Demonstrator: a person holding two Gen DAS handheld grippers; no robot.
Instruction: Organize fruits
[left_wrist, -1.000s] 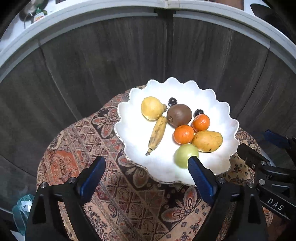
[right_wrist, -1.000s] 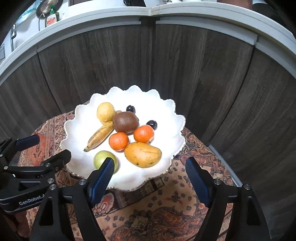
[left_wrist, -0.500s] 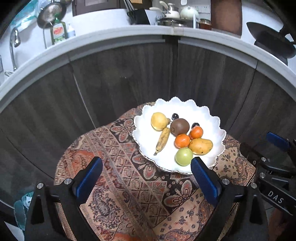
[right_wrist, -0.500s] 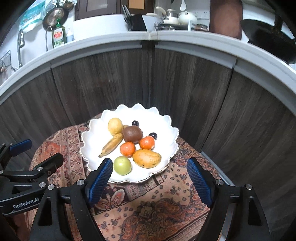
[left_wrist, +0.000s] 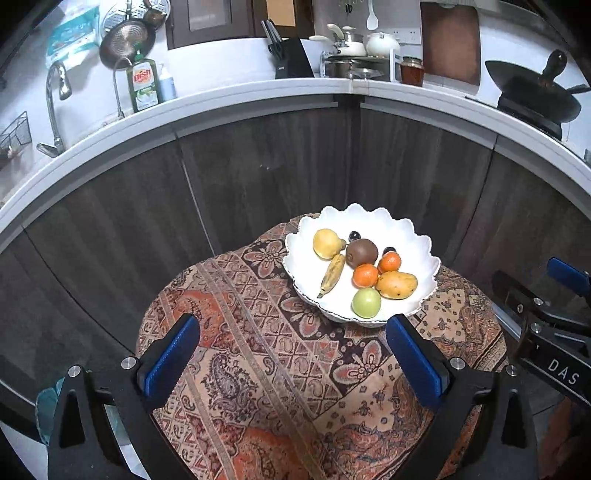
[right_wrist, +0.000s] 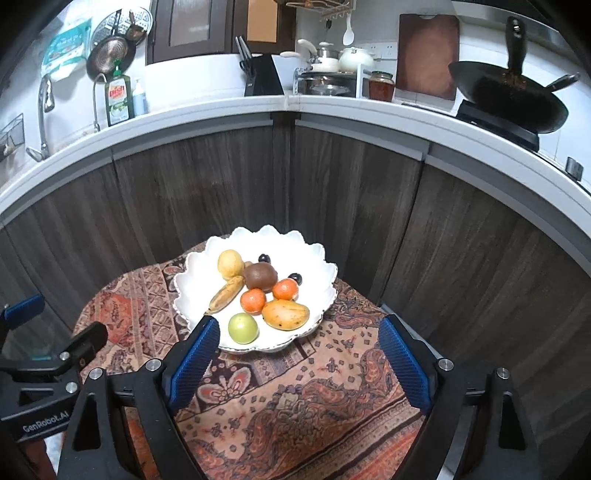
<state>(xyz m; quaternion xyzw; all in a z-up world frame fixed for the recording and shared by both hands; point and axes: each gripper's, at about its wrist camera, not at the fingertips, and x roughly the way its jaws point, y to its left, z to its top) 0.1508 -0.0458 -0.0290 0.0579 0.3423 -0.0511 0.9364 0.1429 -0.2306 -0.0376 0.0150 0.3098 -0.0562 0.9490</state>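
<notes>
A white scalloped bowl (left_wrist: 417, 254) (right_wrist: 317, 258) stands on a small table covered with a patterned cloth (left_wrist: 258, 369) (right_wrist: 295, 398). It holds a yellow round fruit (left_wrist: 325, 243), a banana (left_wrist: 332, 275), a kiwi (left_wrist: 361, 252), two oranges (left_wrist: 365, 276), a mango (left_wrist: 396, 284), a green apple (left_wrist: 366, 302) and two dark grapes. My left gripper (left_wrist: 291, 354) is open and empty, short of the bowl. My right gripper (right_wrist: 299, 354) is open and empty, short of the bowl's front rim.
Dark wood cabinet fronts (left_wrist: 258, 177) curve behind the table under a white counter (left_wrist: 258, 92). The counter carries a dish soap bottle (left_wrist: 143, 86), a knife block (left_wrist: 291, 55), pots and a wok (right_wrist: 506, 99). A tap (left_wrist: 55, 110) is at the left.
Both grippers have pulled back and up from the bowl, which now looks smaller and farther. The kitchen counter has come into view. The fruits have not moved.
</notes>
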